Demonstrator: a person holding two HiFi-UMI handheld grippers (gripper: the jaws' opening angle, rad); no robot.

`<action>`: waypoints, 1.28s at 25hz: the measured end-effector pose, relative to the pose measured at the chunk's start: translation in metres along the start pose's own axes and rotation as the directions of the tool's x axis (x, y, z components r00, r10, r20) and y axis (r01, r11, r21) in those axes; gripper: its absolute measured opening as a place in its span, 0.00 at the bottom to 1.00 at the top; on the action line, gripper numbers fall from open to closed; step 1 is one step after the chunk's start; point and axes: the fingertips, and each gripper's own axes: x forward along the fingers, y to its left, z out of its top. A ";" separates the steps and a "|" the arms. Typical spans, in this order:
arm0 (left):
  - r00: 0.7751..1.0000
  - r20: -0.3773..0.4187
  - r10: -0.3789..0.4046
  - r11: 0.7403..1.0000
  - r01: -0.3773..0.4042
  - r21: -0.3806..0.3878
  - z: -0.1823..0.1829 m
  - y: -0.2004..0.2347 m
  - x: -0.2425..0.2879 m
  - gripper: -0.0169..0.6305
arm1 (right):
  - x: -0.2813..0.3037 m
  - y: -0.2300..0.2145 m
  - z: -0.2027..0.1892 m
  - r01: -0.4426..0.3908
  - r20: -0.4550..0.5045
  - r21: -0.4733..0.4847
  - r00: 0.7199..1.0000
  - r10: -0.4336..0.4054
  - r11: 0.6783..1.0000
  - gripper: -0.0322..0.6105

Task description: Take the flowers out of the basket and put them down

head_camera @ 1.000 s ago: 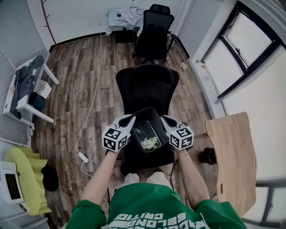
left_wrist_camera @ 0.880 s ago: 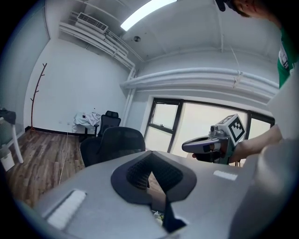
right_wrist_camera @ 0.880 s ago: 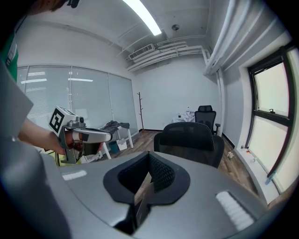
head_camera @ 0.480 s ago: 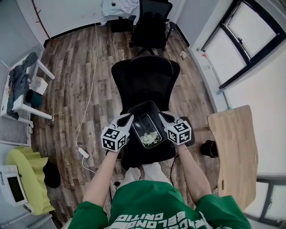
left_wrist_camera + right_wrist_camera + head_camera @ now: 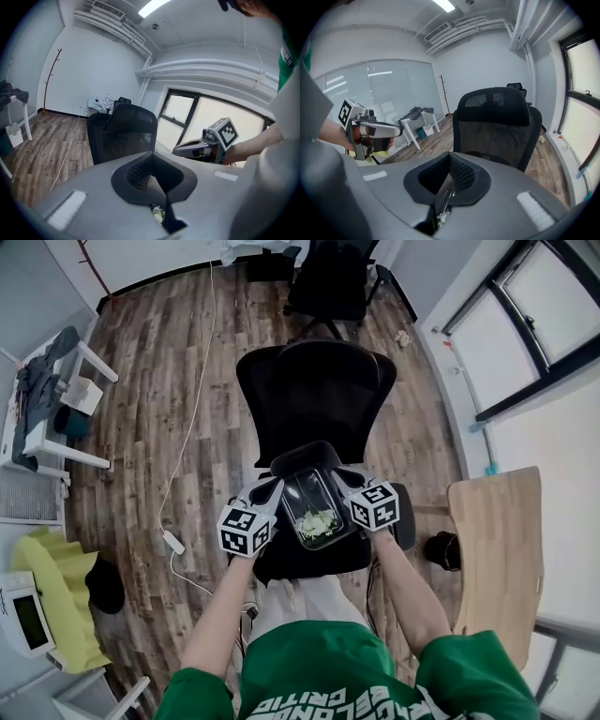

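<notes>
Head view's the one to go by: the left gripper (image 5: 272, 493) is pinched shut on the left wall of the basket (image 5: 302, 454) and the right gripper (image 5: 345, 482) on its right wall, over the office chair (image 5: 314, 395) seat. Can't tell if it's resting there. The basket's long axis runs away from me toward the chair back. The flowers (image 5: 316, 521) lie at its near end, low between the two grippers. Neither looks nearer, so I reckon one has to let go first.
</notes>
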 end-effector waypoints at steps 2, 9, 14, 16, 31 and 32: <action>1.000 -0.010 0.012 1.000 -0.013 -0.017 -0.009 0.005 0.007 0.06 | 0.014 -0.005 -0.009 -0.012 -0.026 -0.004 1.000 0.012 1.000 0.06; 0.998 -0.053 0.037 0.997 -0.041 -0.063 -0.044 0.026 0.027 0.06 | 0.066 -0.014 -0.047 -0.062 -0.096 0.008 0.993 0.063 0.998 0.06; 0.996 -0.081 0.046 0.994 -0.054 -0.097 -0.072 0.037 0.040 0.06 | 0.094 -0.021 -0.078 -0.076 -0.130 0.038 0.988 0.081 0.996 0.06; 0.994 -0.093 0.049 0.992 -0.059 -0.115 -0.084 0.038 0.044 0.06 | 0.101 -0.021 -0.091 -0.084 -0.146 0.048 0.985 0.090 0.995 0.06; 0.993 -0.107 0.047 0.981 -0.066 -0.181 -0.144 0.050 0.074 0.06 | 0.160 -0.038 -0.165 -0.100 -0.245 0.074 0.963 0.116 0.992 0.06; 0.993 -0.105 0.046 0.981 -0.064 -0.183 -0.148 0.052 0.077 0.06 | 0.165 -0.040 -0.172 -0.096 -0.255 0.082 0.960 0.114 0.992 0.06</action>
